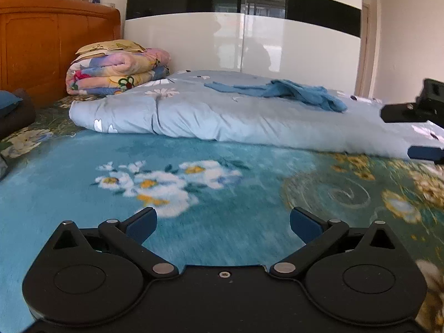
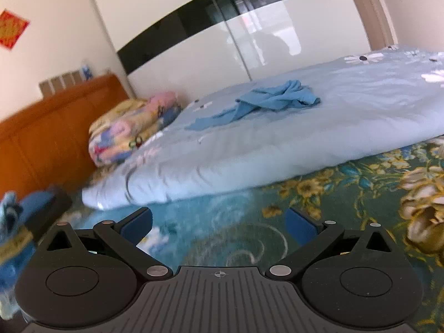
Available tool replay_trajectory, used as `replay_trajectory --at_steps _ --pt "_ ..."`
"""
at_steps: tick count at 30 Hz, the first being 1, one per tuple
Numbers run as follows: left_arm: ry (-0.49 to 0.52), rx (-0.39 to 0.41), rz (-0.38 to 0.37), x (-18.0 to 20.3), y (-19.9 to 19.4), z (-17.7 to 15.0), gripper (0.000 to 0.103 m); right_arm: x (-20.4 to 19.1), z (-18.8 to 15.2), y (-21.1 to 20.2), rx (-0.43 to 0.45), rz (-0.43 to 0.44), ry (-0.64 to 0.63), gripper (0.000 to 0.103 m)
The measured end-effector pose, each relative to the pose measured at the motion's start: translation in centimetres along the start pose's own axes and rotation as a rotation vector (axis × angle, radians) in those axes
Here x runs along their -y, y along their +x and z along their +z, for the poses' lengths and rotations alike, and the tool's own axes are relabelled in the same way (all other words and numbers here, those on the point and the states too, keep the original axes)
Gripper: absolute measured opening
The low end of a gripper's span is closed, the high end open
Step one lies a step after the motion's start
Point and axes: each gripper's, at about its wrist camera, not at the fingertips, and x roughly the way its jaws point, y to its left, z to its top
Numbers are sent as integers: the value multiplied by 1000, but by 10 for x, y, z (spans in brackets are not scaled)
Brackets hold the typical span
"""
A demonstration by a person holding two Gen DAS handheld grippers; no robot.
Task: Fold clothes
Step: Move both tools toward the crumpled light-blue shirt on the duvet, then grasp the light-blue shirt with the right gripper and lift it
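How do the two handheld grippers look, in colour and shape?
Both the left gripper and the right gripper are matte black, with two round discs, linkage arms with silver pivot pins and blue finger pads. The right one has a ribbed centre plate with a crosshair mark.

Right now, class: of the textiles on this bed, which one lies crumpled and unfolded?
The blue garment on top of the pale blue duvet is crumpled and twisted. The floral quilt by the headboard is neatly folded, and the duvet lies spread out.
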Motion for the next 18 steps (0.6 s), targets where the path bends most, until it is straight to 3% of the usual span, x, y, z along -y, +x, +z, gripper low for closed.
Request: replay_trajectory --at_steps 5,9,14,18 --pt "27 37 17 -10 24 13 101 4 17 31 -23 -32 -24 103" --pt "6 0 49 -14 42 7 101 -4 44 60 42 -103 -103 103" --pt "25 34 68 -10 35 -6 101 -14 83 111 79 -194 -216 103" --pt "33 15 75 -10 39 -8 101 -9 107 159 57 -234 -205 103"
